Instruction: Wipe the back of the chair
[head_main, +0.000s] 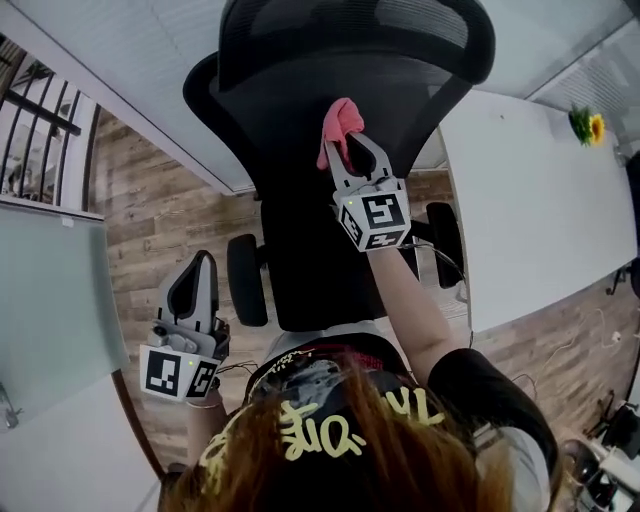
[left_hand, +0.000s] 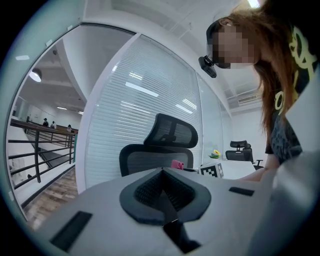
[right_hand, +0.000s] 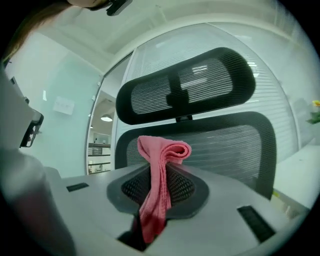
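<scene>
A pink cloth (right_hand: 156, 200) is pinched in the right gripper (head_main: 348, 150) at 12 o'clock — near the chair back (head_main: 300, 225). The left gripper (head_main: 197, 268) is closed on nothing at 8 o'clock.

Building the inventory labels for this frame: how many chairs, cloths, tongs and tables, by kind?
chairs: 2 (mesh chair, far chair)
pink cloth: 1
tongs: 2 (left tongs, shut and empty; right tongs, shut on the cloth)
white table: 1
total: 6
</scene>
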